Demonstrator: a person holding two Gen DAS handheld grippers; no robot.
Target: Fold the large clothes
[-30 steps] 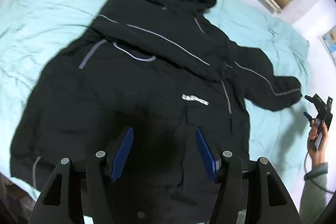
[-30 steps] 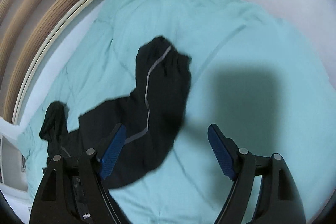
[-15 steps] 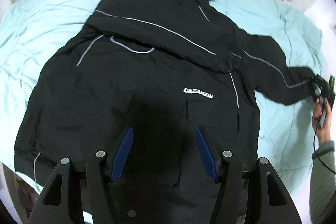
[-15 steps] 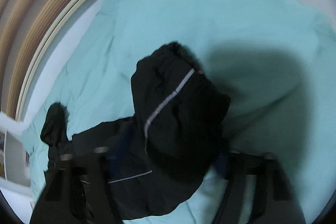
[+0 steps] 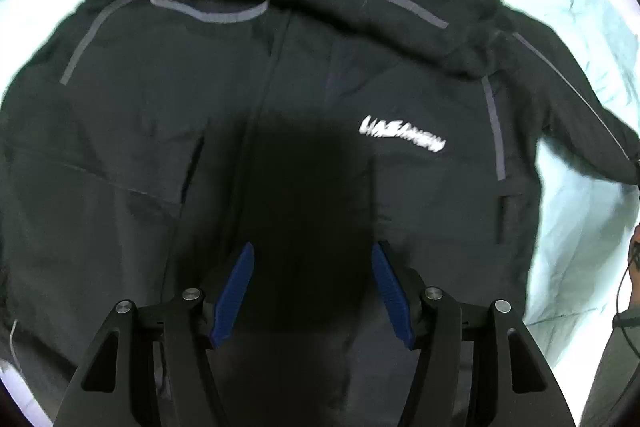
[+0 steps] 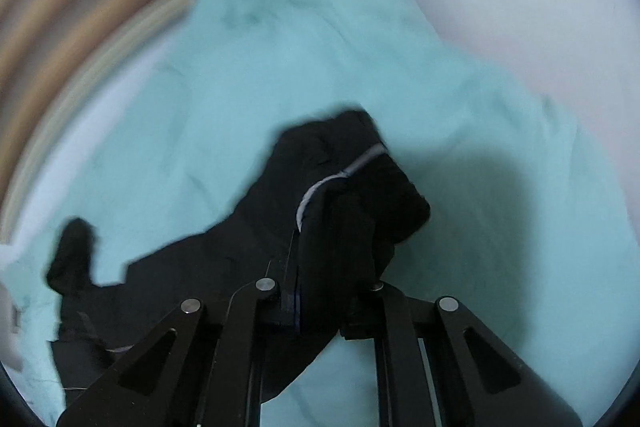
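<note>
A large black jacket [image 5: 360,79] with grey piping and a white chest logo [image 5: 402,137] lies spread face-up on a light teal bed. My left gripper [image 5: 312,267] hovers close over the lower front of the jacket, blue pads [image 5: 234,291] apart with nothing between them. In the right wrist view, my right gripper [image 6: 336,227] is shut on the cuff end of the jacket's black sleeve [image 6: 352,167], which bunches up around the fingers. The rest of the sleeve trails down-left toward the jacket body [image 6: 120,307].
The teal bedspread [image 6: 280,67] lies around the jacket, with a white wall beyond its far edge. Wooden slats [image 6: 60,27] run along the left in the right wrist view. A person's sleeve [image 5: 616,367] shows at the right edge of the left wrist view.
My right gripper moved onto the sleeve cuff and shut on it. My left gripper sank toward the jacket, which now fills its view.
</note>
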